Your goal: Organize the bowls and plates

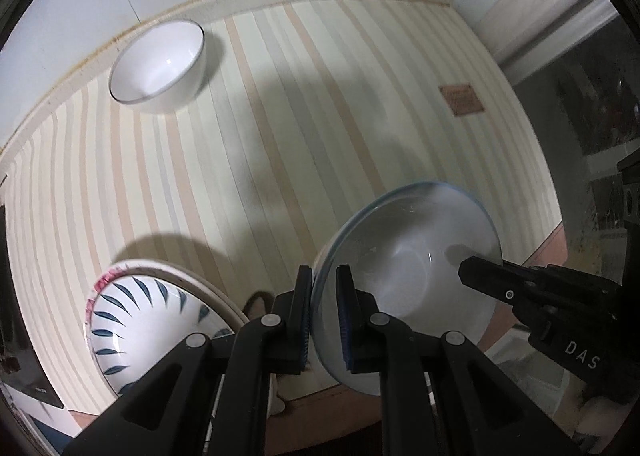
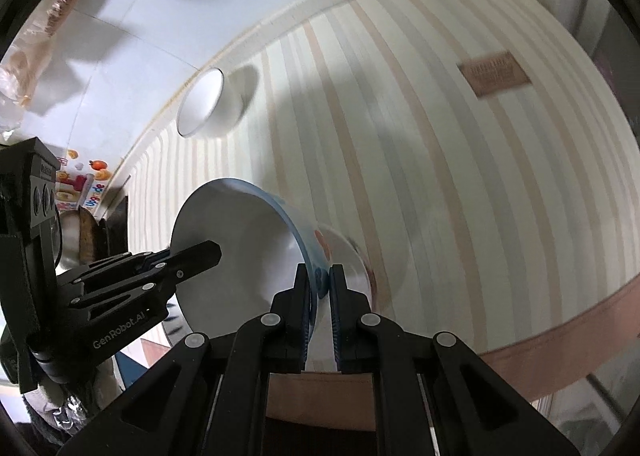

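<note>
Nearest my lenses, both sets of fingers are clenched on one blue-rimmed bowl (image 1: pixel 404 280): my left gripper (image 1: pixel 324 312) pinches the wall at its left edge, my right gripper (image 2: pixel 320 296) pinches the opposite wall, where orange and blue spots mark the outside, so the bowl hangs between my two hands, tilted with its mouth toward the left camera, above the striped tablecloth (image 1: pixel 280 128). Just left of my left gripper, low in its view, a blue-leaf bowl (image 1: pixel 132 316) rests nested in a pink-edged plate (image 1: pixel 200 282) at the table's near edge. Farther out, against the wall trim at the table's back, a white bowl (image 1: pixel 158 64) stands alone and upright. The stack lies on the left gripper's side and close beside it, while the white bowl sits well apart, up and to the left of the held bowl's mouth, and so, I judge, also on the left hand's side. A brown label (image 1: pixel 462 99) on the cloth lies off to the right.
</note>
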Demonstrator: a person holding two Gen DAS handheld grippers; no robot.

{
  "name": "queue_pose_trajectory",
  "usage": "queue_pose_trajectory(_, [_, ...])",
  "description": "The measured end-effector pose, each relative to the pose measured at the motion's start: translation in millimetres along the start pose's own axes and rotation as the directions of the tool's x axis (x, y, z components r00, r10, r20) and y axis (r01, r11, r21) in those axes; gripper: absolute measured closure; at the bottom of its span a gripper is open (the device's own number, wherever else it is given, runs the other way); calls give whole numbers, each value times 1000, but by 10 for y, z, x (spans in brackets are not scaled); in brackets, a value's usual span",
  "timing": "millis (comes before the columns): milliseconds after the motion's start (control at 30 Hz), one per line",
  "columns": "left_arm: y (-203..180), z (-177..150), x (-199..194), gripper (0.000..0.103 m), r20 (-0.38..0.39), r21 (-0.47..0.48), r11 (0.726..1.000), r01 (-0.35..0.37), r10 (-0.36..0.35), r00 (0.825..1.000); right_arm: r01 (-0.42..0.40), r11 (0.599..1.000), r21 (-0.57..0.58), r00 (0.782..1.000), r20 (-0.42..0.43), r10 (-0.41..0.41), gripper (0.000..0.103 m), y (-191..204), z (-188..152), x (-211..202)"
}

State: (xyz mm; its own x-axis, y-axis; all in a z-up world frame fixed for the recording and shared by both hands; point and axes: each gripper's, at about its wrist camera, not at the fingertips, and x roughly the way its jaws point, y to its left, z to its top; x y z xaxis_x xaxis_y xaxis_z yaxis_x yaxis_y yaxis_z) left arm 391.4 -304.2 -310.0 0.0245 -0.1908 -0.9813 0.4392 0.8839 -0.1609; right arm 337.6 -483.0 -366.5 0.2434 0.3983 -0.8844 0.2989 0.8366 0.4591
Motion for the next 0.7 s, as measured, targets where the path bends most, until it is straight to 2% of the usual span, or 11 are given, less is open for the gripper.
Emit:
queue_pose_trajectory(300, [-75, -59, 190, 93, -33, 42, 998, -45, 46, 998, 18, 999, 28, 999, -27, -17, 93, -139, -111, 187])
queue_pose_trajectory(700, [-104, -73, 351, 93, -53, 63, 995, -81, 84, 995, 40, 999, 25, 998, -50, -39, 92, -118, -24, 301])
